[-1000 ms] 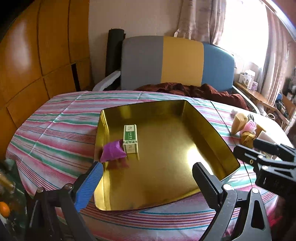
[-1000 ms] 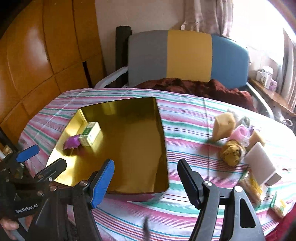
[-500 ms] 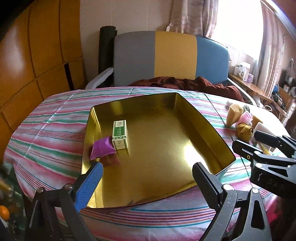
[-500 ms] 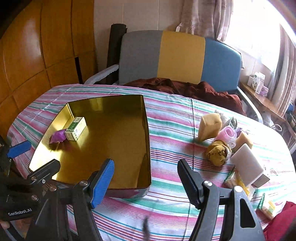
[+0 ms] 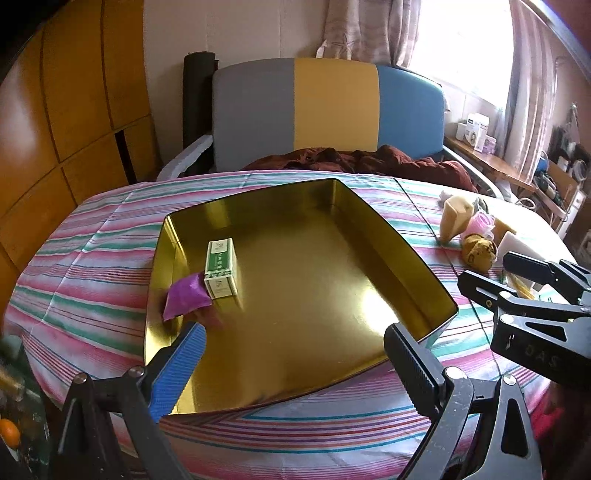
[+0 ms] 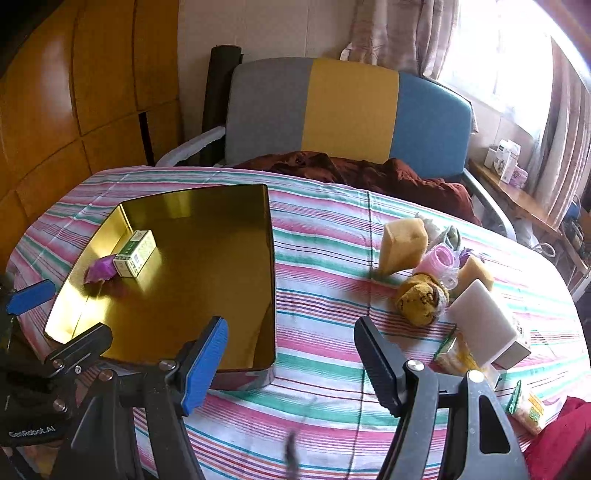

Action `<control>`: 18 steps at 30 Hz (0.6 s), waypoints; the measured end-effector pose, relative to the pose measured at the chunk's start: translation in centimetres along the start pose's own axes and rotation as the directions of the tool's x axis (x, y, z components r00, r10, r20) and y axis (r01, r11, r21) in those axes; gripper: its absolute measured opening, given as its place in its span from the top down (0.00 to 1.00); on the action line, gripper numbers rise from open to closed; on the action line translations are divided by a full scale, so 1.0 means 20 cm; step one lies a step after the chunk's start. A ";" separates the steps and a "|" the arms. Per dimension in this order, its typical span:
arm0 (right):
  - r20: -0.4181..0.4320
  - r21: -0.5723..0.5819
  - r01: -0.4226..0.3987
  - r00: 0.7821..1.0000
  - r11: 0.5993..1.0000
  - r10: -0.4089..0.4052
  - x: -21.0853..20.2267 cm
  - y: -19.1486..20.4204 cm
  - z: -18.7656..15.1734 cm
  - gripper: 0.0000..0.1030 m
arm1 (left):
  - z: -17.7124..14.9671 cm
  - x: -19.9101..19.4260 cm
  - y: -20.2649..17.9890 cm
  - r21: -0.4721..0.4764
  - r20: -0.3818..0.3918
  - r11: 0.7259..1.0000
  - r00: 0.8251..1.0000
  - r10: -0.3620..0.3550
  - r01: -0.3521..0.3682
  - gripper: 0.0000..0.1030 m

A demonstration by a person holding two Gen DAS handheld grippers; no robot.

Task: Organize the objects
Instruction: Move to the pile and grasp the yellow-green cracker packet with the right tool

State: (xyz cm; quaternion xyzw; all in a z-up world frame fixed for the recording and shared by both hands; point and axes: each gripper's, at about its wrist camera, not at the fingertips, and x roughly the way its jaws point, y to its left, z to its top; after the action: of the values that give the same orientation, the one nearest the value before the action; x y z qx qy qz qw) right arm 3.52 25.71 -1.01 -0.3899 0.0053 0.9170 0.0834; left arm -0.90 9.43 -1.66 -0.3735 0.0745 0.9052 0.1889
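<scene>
A gold tin (image 5: 413,258) is set on the striped table (image 6: 325,251), with a green box (image 5: 220,273) and a purple pouch (image 5: 184,301) touching inside it near its left wall. Sponges (image 6: 404,245), a brown bundle (image 6: 421,299) and a white block (image 6: 480,325) are clustered well to the right. Both left tongs (image 5: 291,354) and right tongs (image 6: 288,354) are held apart, empty, above the table's near edge.

Behind the table, a chair back (image 5: 332,107) in three upright bands: grey, yellow, blue. On its seat, a crumpled dark red cloth (image 5: 354,160). Beside it on the left, a black roll (image 5: 197,96) standing upright against orange wooden panels (image 5: 74,110). On the right, pale curtains (image 6: 406,29) over a bright window, with small white boxes (image 5: 474,127) on a wooden ledge (image 6: 517,199). Underneath everything, a cloth striped pink, green and white (image 6: 332,251).
</scene>
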 end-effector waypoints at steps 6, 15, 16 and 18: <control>-0.018 0.002 0.007 1.000 1.000 -0.007 0.01 -0.05 -0.01 0.30 | 0.02 0.01 -0.04 0.012 -0.008 1.000 1.000 -0.017 0.017 0.05; -0.129 0.015 0.049 0.991 0.999 -0.047 -0.06 -0.54 -0.06 0.30 | 0.09 0.04 -0.18 0.068 -0.001 0.992 0.994 -0.110 0.109 0.05; -0.147 0.000 0.074 0.986 0.997 -0.073 -0.08 -0.63 -0.07 0.30 | 0.10 0.04 -0.21 0.078 -0.003 0.989 0.993 -0.122 0.122 0.05; -0.197 -0.020 0.103 0.975 0.994 -0.105 -0.10 -0.79 -0.10 0.30 | 0.10 0.04 -0.25 0.099 -0.008 0.985 0.990 -0.142 0.142 0.05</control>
State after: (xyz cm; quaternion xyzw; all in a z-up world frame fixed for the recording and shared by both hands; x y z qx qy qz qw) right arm 8.79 40.81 -0.01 -0.4792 -0.0114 0.8682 0.1284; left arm -0.72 14.91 -0.84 -0.3685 0.0929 0.8843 0.2711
